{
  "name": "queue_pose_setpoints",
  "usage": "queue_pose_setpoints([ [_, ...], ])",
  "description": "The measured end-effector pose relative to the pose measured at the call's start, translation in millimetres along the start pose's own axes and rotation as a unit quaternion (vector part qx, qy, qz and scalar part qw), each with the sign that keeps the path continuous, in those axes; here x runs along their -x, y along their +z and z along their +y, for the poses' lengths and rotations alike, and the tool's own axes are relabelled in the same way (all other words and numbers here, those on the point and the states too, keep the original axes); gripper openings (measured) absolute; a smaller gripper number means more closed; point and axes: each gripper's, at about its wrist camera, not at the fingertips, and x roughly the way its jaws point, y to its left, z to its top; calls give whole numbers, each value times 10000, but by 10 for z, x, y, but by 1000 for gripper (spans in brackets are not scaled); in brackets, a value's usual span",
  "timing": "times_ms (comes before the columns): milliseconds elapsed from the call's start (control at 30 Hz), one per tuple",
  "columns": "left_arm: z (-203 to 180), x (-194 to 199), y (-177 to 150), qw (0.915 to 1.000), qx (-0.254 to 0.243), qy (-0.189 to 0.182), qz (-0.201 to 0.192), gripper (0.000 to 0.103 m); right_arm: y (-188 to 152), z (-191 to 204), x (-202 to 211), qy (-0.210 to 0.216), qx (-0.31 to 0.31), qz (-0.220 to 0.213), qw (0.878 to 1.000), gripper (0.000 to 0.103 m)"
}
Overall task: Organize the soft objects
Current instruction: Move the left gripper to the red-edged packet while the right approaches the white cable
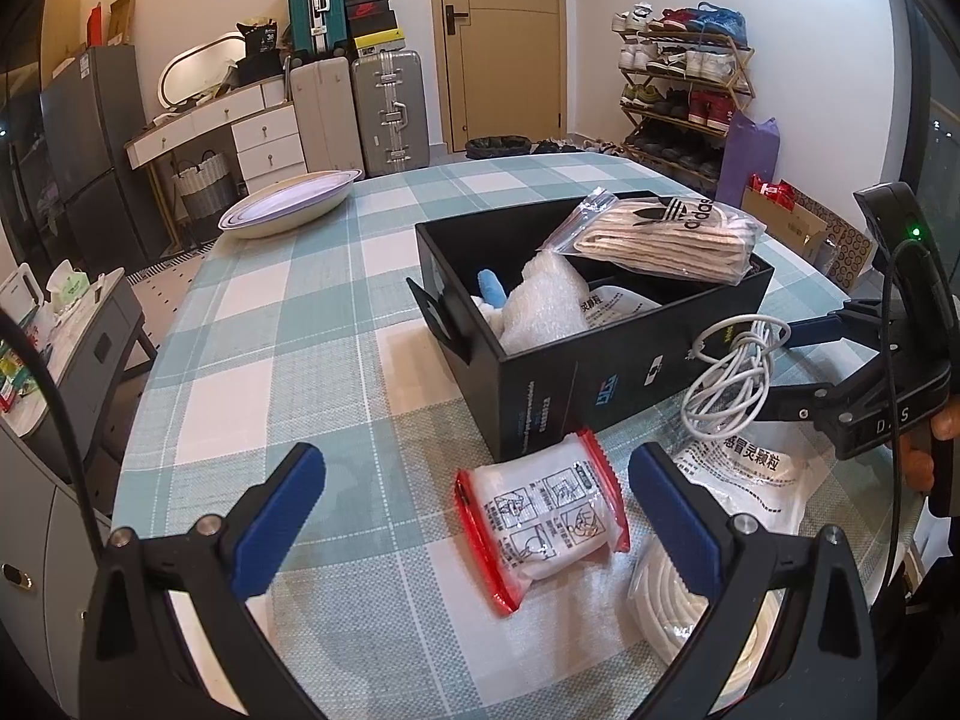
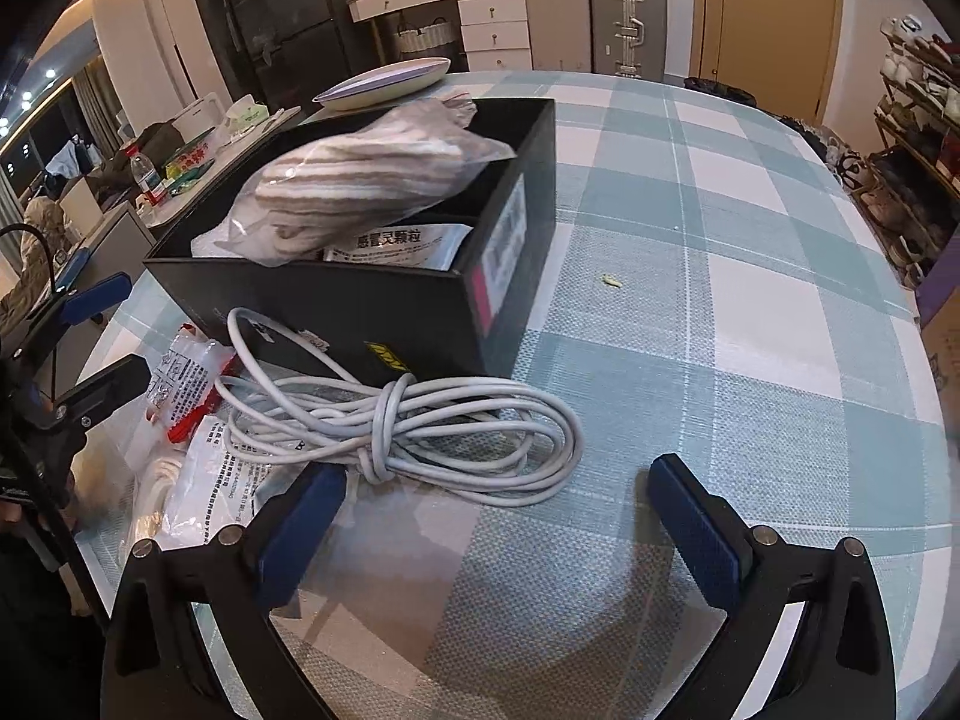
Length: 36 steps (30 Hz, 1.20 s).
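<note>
A black box on the checked tablecloth holds a clear bag of striped socks, bubble wrap, a blue item and a white pouch. My left gripper is open, just short of a red-edged packet. Beside the packet lie another white pouch and a bagged white rope coil. My right gripper is open, its tips at the near edge of a knotted white cable that lies against the box. The socks bag rests across the box rim.
A shallow white dish sits at the table's far left edge. Bare tablecloth stretches right of the box, with a small crumb. Suitcases and a shoe rack stand beyond the table. A hand holds the right gripper.
</note>
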Motion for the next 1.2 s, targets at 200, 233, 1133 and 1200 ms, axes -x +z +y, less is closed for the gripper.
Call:
queue_pose_setpoints([
  [200, -9, -20, -10, 10000, -35, -36, 61, 102, 16, 28, -14, 74, 43, -59, 9999, 102],
  [233, -9, -21, -8, 10000, -41, -33, 70, 102, 22, 42, -19, 80, 65, -60, 9999, 102],
  [1133, -40, -126, -55, 9989, -1, -202, 422, 102, -29, -38, 130, 365, 216, -287, 9987, 77],
  [1200, -36, -153, -56, 9987, 54, -224, 465, 102, -36, -49, 144, 392, 220, -306, 9985, 77],
])
